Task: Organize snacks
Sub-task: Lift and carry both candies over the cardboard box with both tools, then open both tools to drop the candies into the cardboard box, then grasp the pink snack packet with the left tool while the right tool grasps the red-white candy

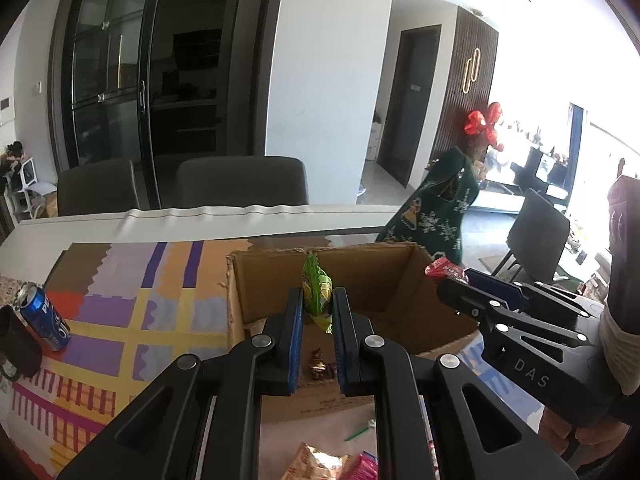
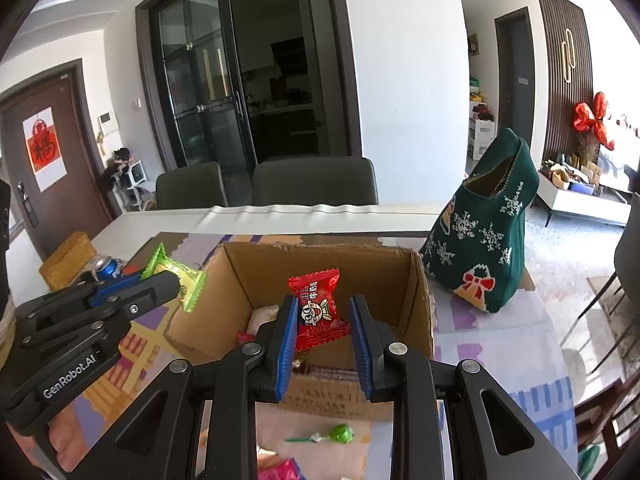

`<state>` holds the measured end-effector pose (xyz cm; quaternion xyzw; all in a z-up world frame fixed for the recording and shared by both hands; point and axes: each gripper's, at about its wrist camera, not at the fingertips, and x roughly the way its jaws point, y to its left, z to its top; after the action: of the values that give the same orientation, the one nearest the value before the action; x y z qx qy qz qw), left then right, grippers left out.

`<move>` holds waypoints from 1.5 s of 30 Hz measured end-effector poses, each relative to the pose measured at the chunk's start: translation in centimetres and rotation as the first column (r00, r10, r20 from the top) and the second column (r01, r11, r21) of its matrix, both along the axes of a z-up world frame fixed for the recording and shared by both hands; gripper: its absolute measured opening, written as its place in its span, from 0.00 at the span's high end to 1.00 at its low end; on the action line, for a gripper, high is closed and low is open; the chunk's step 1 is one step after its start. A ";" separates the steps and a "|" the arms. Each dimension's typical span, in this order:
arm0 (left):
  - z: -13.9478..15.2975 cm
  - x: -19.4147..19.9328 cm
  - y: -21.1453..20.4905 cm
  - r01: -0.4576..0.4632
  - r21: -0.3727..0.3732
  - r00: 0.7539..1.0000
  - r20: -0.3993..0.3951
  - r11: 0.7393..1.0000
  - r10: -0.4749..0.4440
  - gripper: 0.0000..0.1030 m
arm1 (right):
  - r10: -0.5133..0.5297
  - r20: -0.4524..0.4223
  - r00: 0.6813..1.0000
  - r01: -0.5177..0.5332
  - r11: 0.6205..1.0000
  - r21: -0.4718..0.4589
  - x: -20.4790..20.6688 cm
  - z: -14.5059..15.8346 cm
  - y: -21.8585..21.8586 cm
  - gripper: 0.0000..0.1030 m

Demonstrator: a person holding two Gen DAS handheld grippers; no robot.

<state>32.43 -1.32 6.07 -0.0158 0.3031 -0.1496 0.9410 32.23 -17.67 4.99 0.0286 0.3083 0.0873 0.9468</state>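
My left gripper (image 1: 317, 308) is shut on a green snack packet (image 1: 317, 294) and holds it above the open cardboard box (image 1: 400, 276). My right gripper (image 2: 323, 312) holds a red candy packet (image 2: 318, 306) over the same box (image 2: 420, 300); its left pad touches the packet and a gap shows at the right pad. Each gripper shows in the other's view, the right one (image 1: 448, 280) at the box's right rim, the left one (image 2: 172, 280) at its left rim. Several wrapped snacks lie on the box floor (image 1: 318, 364).
A blue Pepsi can (image 1: 42, 316) stands at the left on the patterned mat (image 1: 132, 300). A green lollipop (image 2: 340, 434) and more snack packets (image 1: 320, 462) lie in front of the box. A green knitted Christmas bag (image 2: 488, 240) stands right of the box. Chairs stand behind the table.
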 end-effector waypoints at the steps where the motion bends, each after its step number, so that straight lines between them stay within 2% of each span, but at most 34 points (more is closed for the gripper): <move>1: -0.1 0.3 0.0 -0.001 0.006 1.000 -0.006 1.000 0.001 0.85 | -0.002 -0.003 1.000 0.002 1.000 -0.003 0.3 -0.1 0.1 0.74; 9: -1.2 2.4 -0.1 -0.020 0.046 0.999 -0.040 0.999 0.022 0.84 | -0.012 -0.038 0.999 0.010 0.999 -0.037 2.7 -1.2 0.5 0.74; 12: -1.5 2.7 0.0 -0.043 0.071 0.998 -0.050 0.997 0.047 0.78 | -0.024 -0.044 0.999 0.022 0.999 -0.050 3.1 -1.5 0.6 0.73; 13: -1.5 2.7 0.0 -0.043 0.075 0.998 -0.051 0.996 0.047 0.70 | -0.032 -0.049 0.998 0.029 0.998 -0.056 3.3 -1.7 0.6 0.66; 14: -1.5 2.6 0.0 -0.046 0.078 0.997 -0.050 0.996 0.050 0.60 | -0.038 -0.057 0.998 0.035 0.998 -0.059 3.3 -1.7 0.6 0.53; 15: -1.5 2.3 0.0 -0.055 0.082 0.997 -0.042 0.995 0.058 0.57 | -0.042 -0.065 0.997 0.039 0.998 -0.055 3.4 -1.8 0.5 0.48; 19: -1.4 1.1 0.1 -0.056 0.091 0.998 -0.024 0.994 0.059 0.48 | -0.049 -0.063 0.997 0.046 0.998 -0.049 2.7 -2.0 0.2 0.46; 22: -1.3 0.0 0.1 -0.045 0.089 0.999 -0.020 0.995 0.047 0.47 | -0.050 -0.066 0.997 0.046 0.997 -0.057 1.7 -2.1 0.1 0.46; 25: -1.3 -1.3 -0.1 -0.029 0.099 0.999 -0.010 0.995 0.030 0.46 | -0.054 -0.069 0.996 0.050 0.997 -0.053 0.4 -2.1 -0.1 0.38; 34: -0.9 -5.1 -1.1 0.042 0.144 0.998 0.032 0.989 -0.047 0.37 | -0.048 -0.072 0.996 0.045 0.998 -0.040 -3.8 -2.3 -0.8 0.38; 43: -2.2 -7.6 -2.6 0.125 0.199 0.991 0.013 0.972 -0.130 0.29 | -0.068 -0.074 0.995 0.064 0.997 -0.053 -7.4 -3.4 -1.4 0.38; 45: -2.7 -8.1 -2.8 0.142 0.209 0.989 0.004 0.967 -0.146 0.29 | -0.076 -0.093 0.993 0.072 0.996 -0.053 -7.8 -3.9 -1.7 0.35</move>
<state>24.36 -4.12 3.39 0.1065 0.3081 -0.1851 0.9271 24.39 -19.34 1.06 0.0208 0.3537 0.0430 0.9341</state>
